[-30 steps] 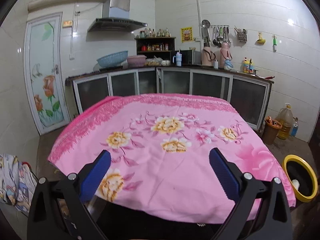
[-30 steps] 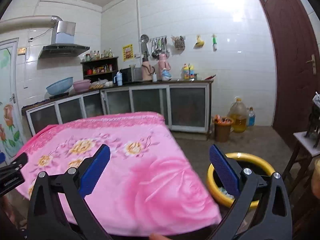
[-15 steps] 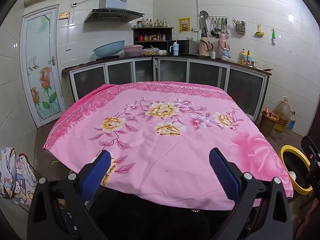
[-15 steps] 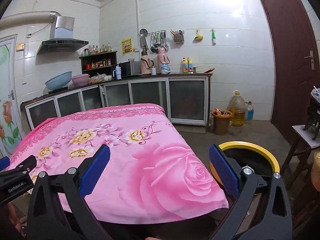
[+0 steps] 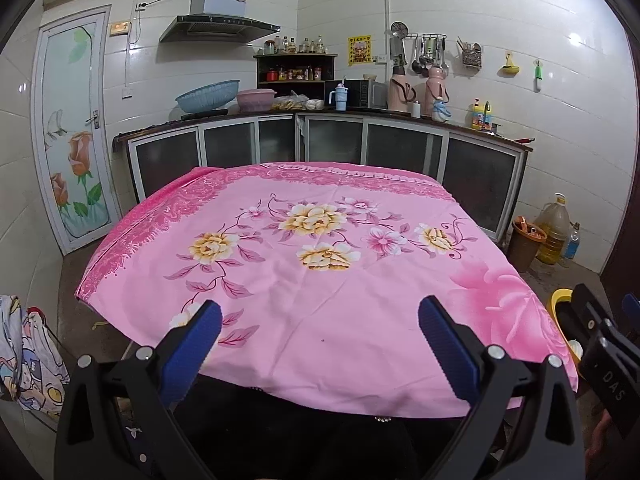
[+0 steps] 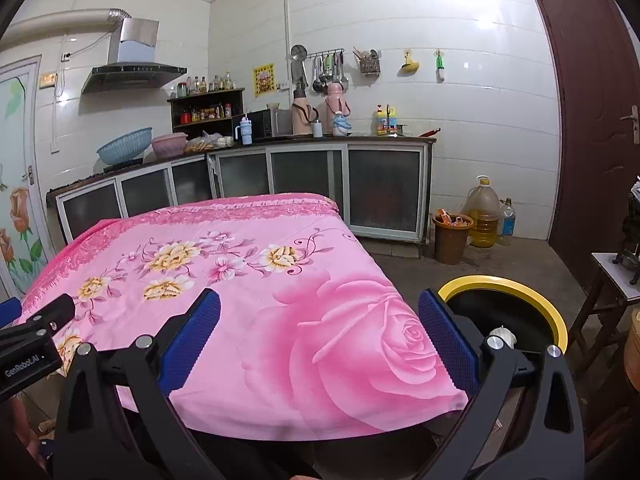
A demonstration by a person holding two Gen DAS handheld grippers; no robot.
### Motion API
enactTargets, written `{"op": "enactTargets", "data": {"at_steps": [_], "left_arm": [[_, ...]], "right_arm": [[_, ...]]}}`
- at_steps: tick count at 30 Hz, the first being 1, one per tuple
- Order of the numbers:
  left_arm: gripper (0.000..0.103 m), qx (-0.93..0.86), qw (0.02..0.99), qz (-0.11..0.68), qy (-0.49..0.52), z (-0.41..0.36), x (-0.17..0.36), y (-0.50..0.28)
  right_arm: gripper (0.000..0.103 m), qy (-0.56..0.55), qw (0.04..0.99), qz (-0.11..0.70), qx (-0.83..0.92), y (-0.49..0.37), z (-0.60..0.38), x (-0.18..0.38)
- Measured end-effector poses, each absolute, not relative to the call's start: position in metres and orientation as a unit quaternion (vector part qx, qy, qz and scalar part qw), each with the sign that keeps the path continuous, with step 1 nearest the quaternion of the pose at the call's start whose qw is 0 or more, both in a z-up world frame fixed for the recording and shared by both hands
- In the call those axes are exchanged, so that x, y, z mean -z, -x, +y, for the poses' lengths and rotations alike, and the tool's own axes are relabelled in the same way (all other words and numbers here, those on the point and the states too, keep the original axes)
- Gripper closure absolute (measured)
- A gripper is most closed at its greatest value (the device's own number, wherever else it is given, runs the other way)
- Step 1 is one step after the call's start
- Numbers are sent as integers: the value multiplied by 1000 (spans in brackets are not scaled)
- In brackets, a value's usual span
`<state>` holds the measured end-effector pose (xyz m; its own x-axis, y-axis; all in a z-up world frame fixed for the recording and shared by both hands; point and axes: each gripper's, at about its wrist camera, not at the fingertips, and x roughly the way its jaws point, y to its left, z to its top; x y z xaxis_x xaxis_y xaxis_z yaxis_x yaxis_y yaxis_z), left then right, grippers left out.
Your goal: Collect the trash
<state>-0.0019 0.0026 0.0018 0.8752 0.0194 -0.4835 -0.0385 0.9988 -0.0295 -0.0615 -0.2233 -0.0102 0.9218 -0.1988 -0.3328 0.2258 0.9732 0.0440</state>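
Since 1.0 s ago both cameras have pulled back and risen from the table: more of the pink floral cloth shows in each view, and the right gripper now enters the left view at its right edge. Left gripper (image 5: 320, 328): fingers wide apart, nothing between them, hovering over the near edge of the tablecloth (image 5: 312, 264). Right gripper (image 6: 320, 328): fingers likewise wide apart and empty, above the near right corner of the cloth. No trash visible on the cloth in either view. Beside that corner, on the floor, stands the yellow-rimmed bin (image 6: 552, 312), with a pale crumpled piece (image 6: 503, 335) inside it, partly hidden by the right finger. Judgement: table looks done; the step in hand is a search for remaining litter. To do it well, sweep the views slowly over the floor along the table's edges and keep the jaws open until a piece is centred between the pads. Farther off, a brown bucket (image 6: 451, 236) holding orange scraps stands by the cabinets (image 6: 384, 192); whether that counts as trash, cannot tell.
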Motion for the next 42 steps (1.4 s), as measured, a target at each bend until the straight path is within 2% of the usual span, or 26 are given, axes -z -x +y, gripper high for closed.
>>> {"op": "enactTargets", "data": {"at_steps": [42], "left_arm": [[8, -3, 968, 250, 27, 2, 1, 2]], "right_arm": [[8, -25, 977, 190, 99, 52, -215, 19]]}}
